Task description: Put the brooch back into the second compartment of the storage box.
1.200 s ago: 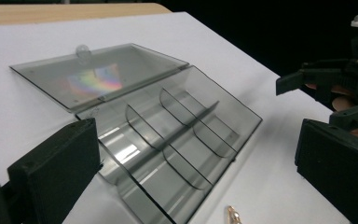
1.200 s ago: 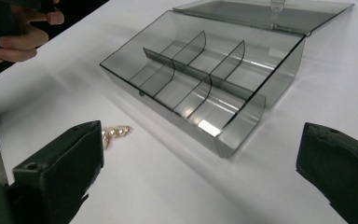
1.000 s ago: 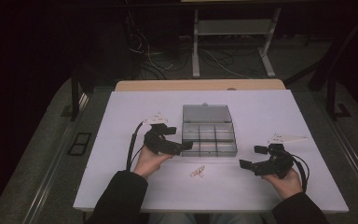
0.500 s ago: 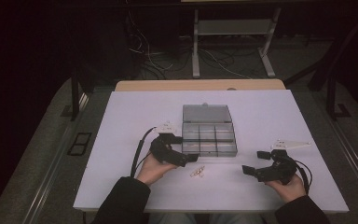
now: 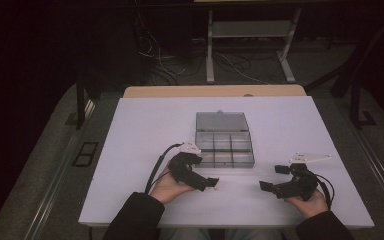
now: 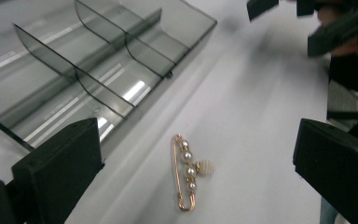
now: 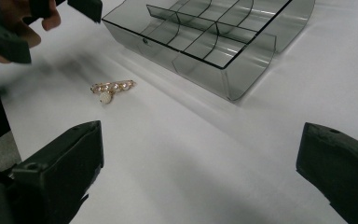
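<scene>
Left gripper: the left gripper (image 5: 211, 183) hangs low over the near half of the tabletop, just in front of the organizer box's near-left corner. Its jaws stand wide apart with nothing between them but bare table and the pin.

Pearl pin: a gold safety-pin brooch (image 6: 187, 173) set with a row of small pearls and one larger bead lies flat on the white tabletop (image 5: 140, 135). In the left gripper view it sits between the two jaws, closer to the left one and touching neither. It lies just beside the box's front wall, not in any compartment.

Long axis: in the left gripper view the pin runs roughly along the gripper's line of sight, so the jaws stand on either side of its length. I judge a straight drop and squeeze would catch it across its narrow width.

Nearer hand: the left, by a wide margin. From the right gripper view the same brooch (image 7: 112, 88) lies well off, up and to the left.

Right gripper: the right gripper (image 5: 274, 181) is held near the front edge toward the right, its jaws spread and holding nothing, pointing left toward the pin.

Organizer box: the clear grey compartment box (image 5: 225, 147) sits mid-table with its lid (image 5: 221, 121) folded back. The compartments I can make out look bare.

Likely step: closing in for the pick-up, with the pin not yet touched.
</scene>
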A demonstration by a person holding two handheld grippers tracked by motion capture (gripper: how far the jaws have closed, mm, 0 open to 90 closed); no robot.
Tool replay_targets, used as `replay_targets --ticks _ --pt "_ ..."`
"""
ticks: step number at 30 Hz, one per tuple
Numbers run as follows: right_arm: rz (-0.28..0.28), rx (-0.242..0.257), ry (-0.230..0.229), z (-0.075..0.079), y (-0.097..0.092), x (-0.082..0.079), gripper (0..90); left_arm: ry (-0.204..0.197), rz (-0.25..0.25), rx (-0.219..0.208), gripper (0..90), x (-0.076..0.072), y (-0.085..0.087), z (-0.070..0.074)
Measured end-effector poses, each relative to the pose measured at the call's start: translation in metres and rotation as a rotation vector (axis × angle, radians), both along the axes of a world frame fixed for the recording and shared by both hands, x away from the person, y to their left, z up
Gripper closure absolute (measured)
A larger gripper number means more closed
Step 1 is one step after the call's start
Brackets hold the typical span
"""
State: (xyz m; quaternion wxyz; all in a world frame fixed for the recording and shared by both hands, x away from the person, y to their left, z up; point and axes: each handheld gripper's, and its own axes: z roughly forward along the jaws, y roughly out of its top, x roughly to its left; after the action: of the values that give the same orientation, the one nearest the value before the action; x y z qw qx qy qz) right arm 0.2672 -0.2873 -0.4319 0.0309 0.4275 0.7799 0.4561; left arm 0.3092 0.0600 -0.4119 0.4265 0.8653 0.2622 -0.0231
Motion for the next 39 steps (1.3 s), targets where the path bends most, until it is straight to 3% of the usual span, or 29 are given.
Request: replay_targets --ticks 6,10,15,20,22,31,36,39 --pt "-0.013 0.012 0.0 0.0 -0.003 0.0 0.5 0.002 -0.026 0.039 7.0 -0.004 -0.004 -0.005" --pt "-0.018 0.013 -0.004 0.001 -0.006 0.0 0.5 0.024 -0.01 0.044 17.2 -0.006 -0.004 -0.012" --pt "-0.021 0.016 -0.001 0.001 -0.008 0.0 0.5 0.023 0.008 0.067 31.9 -0.007 -0.004 -0.02" --pt "-0.02 0.018 0.002 0.001 -0.009 0.001 0.5 -0.009 -0.006 0.106 45.1 -0.008 -0.005 -0.024" --pt "-0.021 0.02 0.002 0.0 -0.009 0.001 0.4 -0.013 -0.026 0.117 48.8 -0.009 -0.006 -0.025" --pt "0.006 0.016 0.02 -0.002 -0.006 0.003 0.4 -0.019 -0.029 0.156 67.9 -0.011 -0.012 -0.031" --pt "0.002 0.02 0.022 -0.002 -0.007 0.003 0.4 -0.078 -0.024 0.187 76.2 -0.016 -0.014 -0.032" --pt "-0.007 0.027 0.02 -0.002 -0.008 0.003 0.4 -0.089 -0.01 0.195 79.7 -0.017 -0.015 -0.032"
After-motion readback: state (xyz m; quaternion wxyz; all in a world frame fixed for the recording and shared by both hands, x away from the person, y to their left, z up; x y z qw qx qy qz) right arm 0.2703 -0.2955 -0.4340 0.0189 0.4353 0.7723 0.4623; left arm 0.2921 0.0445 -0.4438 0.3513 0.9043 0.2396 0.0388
